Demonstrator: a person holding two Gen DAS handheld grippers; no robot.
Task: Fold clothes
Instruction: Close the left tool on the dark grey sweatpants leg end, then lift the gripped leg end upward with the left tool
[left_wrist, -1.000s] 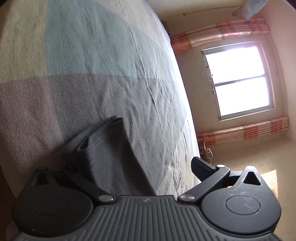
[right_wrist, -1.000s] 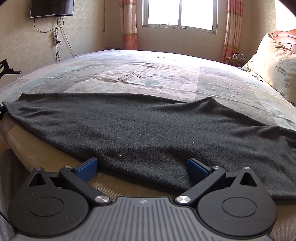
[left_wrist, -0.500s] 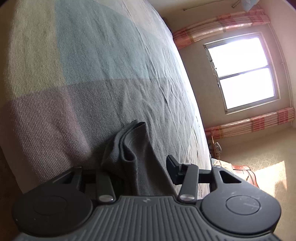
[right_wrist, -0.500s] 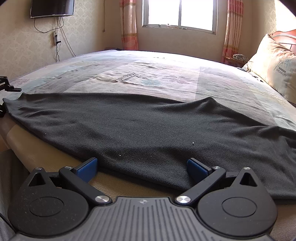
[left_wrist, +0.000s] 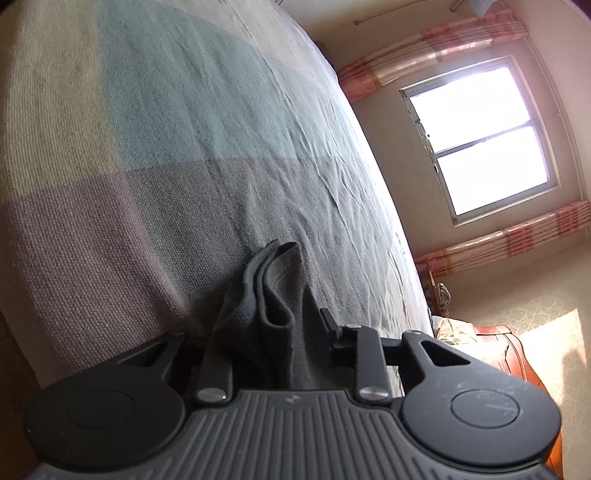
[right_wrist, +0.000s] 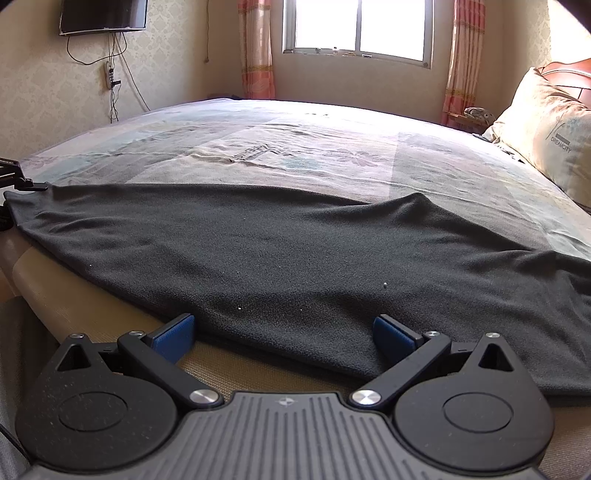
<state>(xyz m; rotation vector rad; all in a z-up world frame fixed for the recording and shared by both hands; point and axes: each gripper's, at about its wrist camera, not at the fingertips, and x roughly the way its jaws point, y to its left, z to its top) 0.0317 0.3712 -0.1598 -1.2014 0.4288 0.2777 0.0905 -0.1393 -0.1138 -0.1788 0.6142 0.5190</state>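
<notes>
Dark cloth (right_wrist: 295, 258) lies spread flat across near side of bed (right_wrist: 332, 147), long way left to right, ready for folding. Left gripper (left_wrist: 273, 325) at far left corner, jaws pinched tight on bunched corner so cloth can be lifted and carried over. Right gripper (right_wrist: 284, 328) sits at near edge, blue pads (right_wrist: 393, 332) wide apart, holding nothing, likely lined up to bite hem next. Pillow (right_wrist: 546, 129) far right, out of way.

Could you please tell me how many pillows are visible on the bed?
1: a beige pillow at the head of the bed, on the right of the right wrist view. Others may lie beyond the frame.
</notes>
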